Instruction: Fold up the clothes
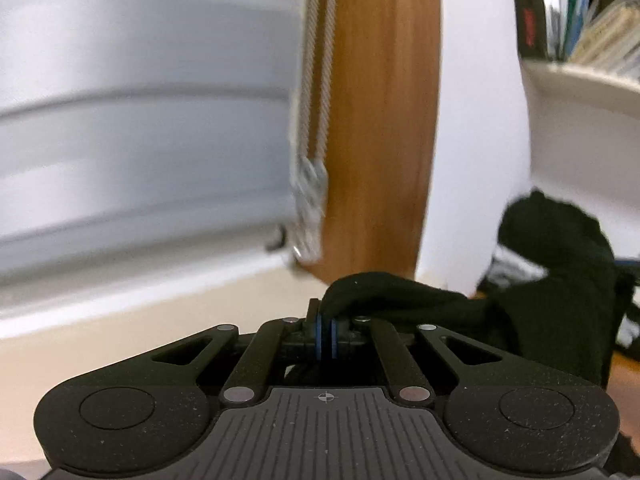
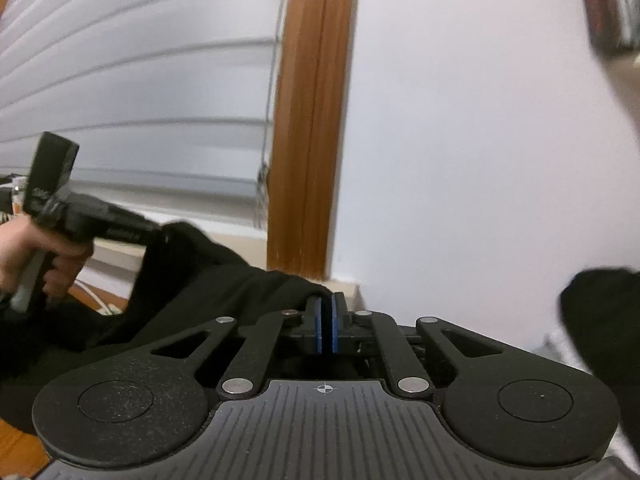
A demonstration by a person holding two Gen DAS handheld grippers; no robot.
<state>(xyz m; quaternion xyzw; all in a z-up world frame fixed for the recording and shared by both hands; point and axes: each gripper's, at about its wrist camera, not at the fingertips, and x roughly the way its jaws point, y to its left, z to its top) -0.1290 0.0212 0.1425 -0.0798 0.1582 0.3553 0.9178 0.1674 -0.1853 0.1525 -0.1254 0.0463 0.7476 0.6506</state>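
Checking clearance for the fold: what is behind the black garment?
Behind the black fabric garment: white slatted blinds, a brown wooden frame, white wall. The surface beneath is hidden.

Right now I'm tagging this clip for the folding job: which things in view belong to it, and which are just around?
Part of the job:
- black garment, pinched at two spots
- left gripper, shut on the cloth
- right gripper, shut on the cloth

Just around:
- window blinds
- wooden window frame
- white wall
- shelf with books
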